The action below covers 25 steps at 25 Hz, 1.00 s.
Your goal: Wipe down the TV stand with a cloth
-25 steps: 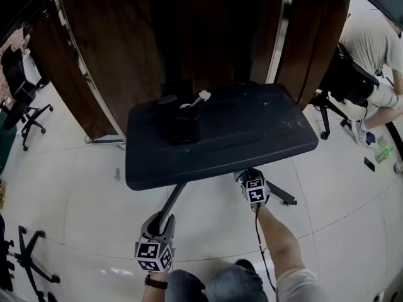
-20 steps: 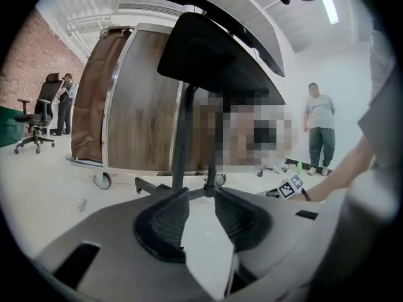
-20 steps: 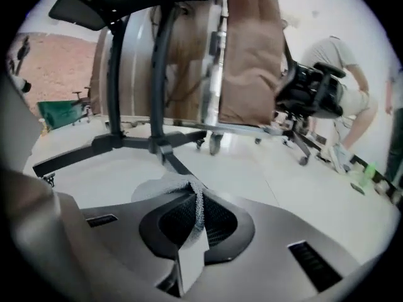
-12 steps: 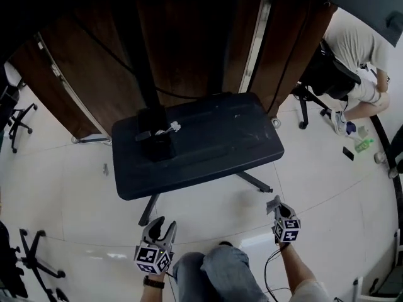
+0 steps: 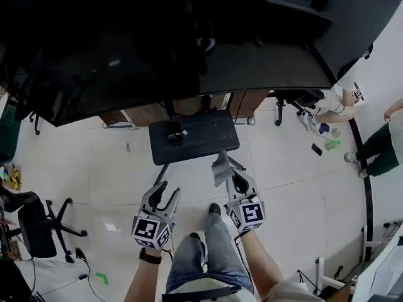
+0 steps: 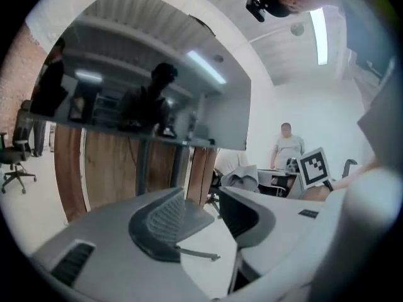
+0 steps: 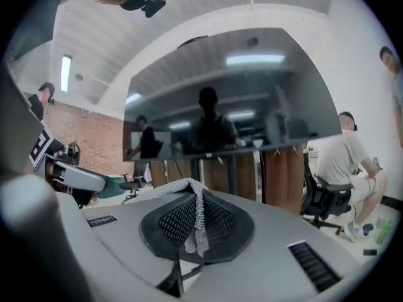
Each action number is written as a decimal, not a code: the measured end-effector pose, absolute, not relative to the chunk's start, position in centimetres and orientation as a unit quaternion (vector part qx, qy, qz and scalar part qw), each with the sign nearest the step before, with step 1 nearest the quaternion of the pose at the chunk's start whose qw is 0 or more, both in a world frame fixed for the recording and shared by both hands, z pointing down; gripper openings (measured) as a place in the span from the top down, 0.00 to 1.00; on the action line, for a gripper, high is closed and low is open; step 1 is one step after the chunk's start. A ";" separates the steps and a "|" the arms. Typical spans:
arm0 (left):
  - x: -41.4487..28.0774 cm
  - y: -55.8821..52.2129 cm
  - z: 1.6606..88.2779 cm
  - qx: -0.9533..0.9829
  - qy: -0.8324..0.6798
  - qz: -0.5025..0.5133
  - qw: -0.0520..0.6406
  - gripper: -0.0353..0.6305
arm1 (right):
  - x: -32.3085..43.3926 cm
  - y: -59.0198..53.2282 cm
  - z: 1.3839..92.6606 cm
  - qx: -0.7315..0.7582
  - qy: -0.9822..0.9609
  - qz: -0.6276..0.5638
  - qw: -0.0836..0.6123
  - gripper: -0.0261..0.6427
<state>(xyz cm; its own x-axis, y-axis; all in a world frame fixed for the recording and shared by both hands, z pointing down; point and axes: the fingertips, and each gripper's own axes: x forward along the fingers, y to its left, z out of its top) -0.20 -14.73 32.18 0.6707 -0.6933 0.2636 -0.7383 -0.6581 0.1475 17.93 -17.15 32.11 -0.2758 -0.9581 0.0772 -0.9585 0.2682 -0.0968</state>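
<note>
The TV stand's dark base shelf (image 5: 204, 138) stands on the pale floor under a large dark TV screen (image 5: 157, 49); a small black box (image 5: 175, 131) sits on the shelf. My right gripper (image 5: 232, 173) is held short of the shelf's front edge, shut on a grey woven cloth (image 5: 220, 167). In the right gripper view the cloth (image 7: 199, 222) is pinched between the pads of the right gripper (image 7: 196, 197), with the screen (image 7: 233, 99) ahead. My left gripper (image 5: 167, 192) hovers open and empty beside it, and a clear gap shows between the jaws of the left gripper (image 6: 201, 197).
Wooden panels (image 5: 148, 114) stand behind the stand. A seated person (image 5: 334, 102) and small items on the floor (image 5: 329, 143) are at the right, with another person (image 5: 381, 145) farther right. Office chairs (image 5: 38, 228) stand at the left.
The head view has pulled back and up, so the stand looks small and the TV screen shows. The right gripper has moved left and up to beside the left gripper.
</note>
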 end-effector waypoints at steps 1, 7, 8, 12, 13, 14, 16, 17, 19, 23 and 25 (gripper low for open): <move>-0.3 -13.8 27.4 0.905 -0.401 0.086 0.112 0.65 | 17.0 -15.9 27.4 0.598 -0.800 0.052 -0.006 0.95; -1.7 -9.5 10.5 0.884 -0.463 0.041 0.055 0.65 | 14.6 -9.1 10.7 0.593 -0.803 -0.006 -0.062 0.95; -1.8 -8.9 9.8 0.881 -0.468 0.034 0.053 0.65 | 14.5 -8.2 9.8 0.591 -0.803 -0.008 -0.071 0.95; -1.3 -7.3 9.3 0.878 -0.474 0.029 0.060 0.65 | 13.6 -6.0 7.9 0.570 -0.818 -0.020 -0.072 0.95; -0.8 -6.9 8.9 0.879 -0.472 0.028 0.058 0.65 | 13.7 -5.6 7.4 0.568 -0.819 -0.026 -0.072 0.95; -0.3 -6.6 8.4 0.881 -0.469 0.027 0.053 0.65 | 14.0 -5.3 6.8 0.568 -0.819 -0.033 -0.072 0.95; 0.6 -6.0 7.3 0.883 -0.467 0.024 0.040 0.65 | 14.7 -4.7 6.1 0.568 -0.819 -0.041 -0.075 0.95; 0.8 -5.6 6.9 0.883 -0.468 0.022 0.036 0.65 | 15.0 -4.4 6.0 0.568 -0.818 -0.041 -0.077 0.95; 0.9 -4.9 6.4 0.882 -0.471 0.021 0.032 0.65 | 15.5 -3.6 6.0 0.570 -0.817 -0.039 -0.080 0.95; 1.2 -4.2 5.6 0.881 -0.472 0.017 0.023 0.65 | 15.5 -2.9 5.5 0.565 -0.820 -0.045 -0.085 0.95; 1.6 -4.0 5.2 0.882 -0.471 0.018 0.020 0.65 | 15.6 -2.8 5.3 0.561 -0.822 -0.044 -0.087 0.95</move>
